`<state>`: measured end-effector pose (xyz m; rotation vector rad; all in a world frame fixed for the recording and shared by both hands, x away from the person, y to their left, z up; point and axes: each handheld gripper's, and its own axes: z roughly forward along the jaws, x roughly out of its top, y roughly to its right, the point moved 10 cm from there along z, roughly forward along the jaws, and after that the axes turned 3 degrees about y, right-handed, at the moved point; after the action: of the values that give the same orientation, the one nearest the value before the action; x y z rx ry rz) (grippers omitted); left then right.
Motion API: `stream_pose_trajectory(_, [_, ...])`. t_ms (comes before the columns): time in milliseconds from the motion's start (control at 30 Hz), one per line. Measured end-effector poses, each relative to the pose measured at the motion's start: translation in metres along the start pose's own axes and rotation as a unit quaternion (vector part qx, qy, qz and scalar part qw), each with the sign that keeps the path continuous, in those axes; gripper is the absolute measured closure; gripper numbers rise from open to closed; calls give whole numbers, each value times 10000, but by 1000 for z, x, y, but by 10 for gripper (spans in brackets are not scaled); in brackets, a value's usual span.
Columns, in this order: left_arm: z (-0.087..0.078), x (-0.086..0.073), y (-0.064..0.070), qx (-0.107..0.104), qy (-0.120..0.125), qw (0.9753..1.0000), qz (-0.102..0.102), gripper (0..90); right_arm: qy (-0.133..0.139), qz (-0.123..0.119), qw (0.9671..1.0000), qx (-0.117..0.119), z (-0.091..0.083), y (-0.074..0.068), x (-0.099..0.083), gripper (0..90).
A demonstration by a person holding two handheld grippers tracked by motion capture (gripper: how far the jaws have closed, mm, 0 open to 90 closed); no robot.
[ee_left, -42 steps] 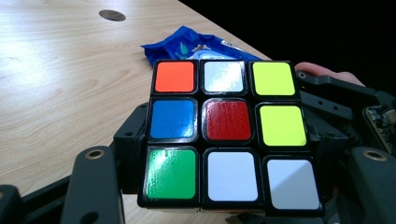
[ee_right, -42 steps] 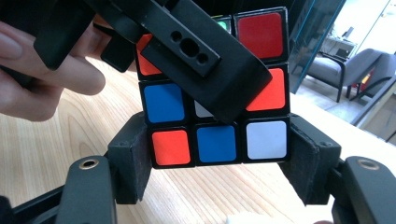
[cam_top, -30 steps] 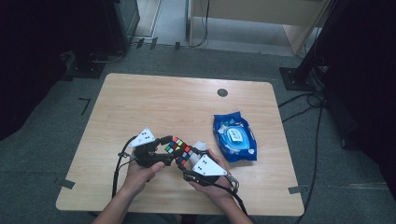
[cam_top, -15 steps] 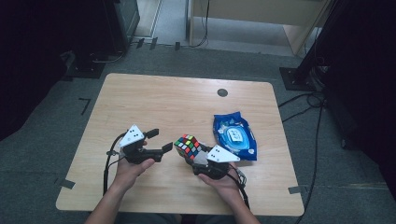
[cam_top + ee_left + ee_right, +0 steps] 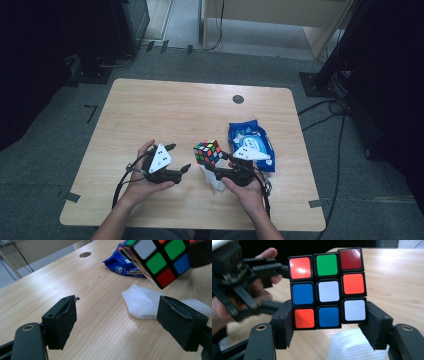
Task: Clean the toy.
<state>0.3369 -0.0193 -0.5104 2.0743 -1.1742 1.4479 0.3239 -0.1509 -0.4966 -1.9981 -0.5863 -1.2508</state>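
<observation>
Right gripper (image 5: 329, 326) is clamped on the cube (image 5: 327, 291), pads squeezing the bottom row from both sides, cube held up off the table (image 5: 150, 110) at mid-frame in the high view, just left of the blue pack (image 5: 252, 142). Left gripper (image 5: 125, 320) has its jaws wide apart w/ nothing in them, sitting lower left of center in the high view, a bit apart from the cube. In the left gripper view the cube hangs at upper right, w/ a white tissue (image 5: 145, 301) flat on the wood under it. Handling-wise imo: the cube is light, rigid plastic, glossy stickers so prob a bit slick, and the layers will twist if you load them off-axis. Grip on just the bottom row means the upper 2 layers are free to turn, handy if the other tool grabs the top row on flat opposite faces, not on corners or it'll slip out. Won't break easily if dropped but would bounce. Tissue is soft and floppy, pinch an edge.
</observation>
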Motion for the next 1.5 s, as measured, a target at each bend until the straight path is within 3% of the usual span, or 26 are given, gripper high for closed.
stream_pose_trajectory(200, [2, 3, 16, -37, 15, 9982, 603, 166, -258, 261, 9993, 107, 2, -14, 3, 349])
stream_pose_trajectory(367, [2, 6, 24, -39, 28, 9955, 946, 167, -469, 396, 9979, 209, 6, -27, 3, 349])
stream_pose_trajectory(633, [2, 7, 29, 38, 82, 9923, 1236, 209, -825, 651, 9942, 243, 9, -36, -2, 348])
stream_pose_trajectory(867, [7, 6, 35, 47, 51, 9921, 1256, 310, -909, 775, 9925, 269, 13, -40, -7, 349])
stream_pose_trajectory(1100, [7, 4, 34, -30, 31, 9939, 1102, 326, -807, 918, 9920, 330, 15, -39, -7, 345])
stream_pose_trajectory(1233, [7, 4, 34, -203, 50, 9960, 870, 340, -701, 891, 9927, 422, 16, -39, -6, 318])
stream_pose_trajectory(1333, [5, 4, 32, -241, 51, 9967, 775, 341, -637, 766, 9939, 464, 14, -40, -3, 246])
stream_pose_trajectory(1500, [2, 2, 20, -179, 50, 9982, 562, 341, -338, 680, 9960, 464, 1, -34, 11, 212])
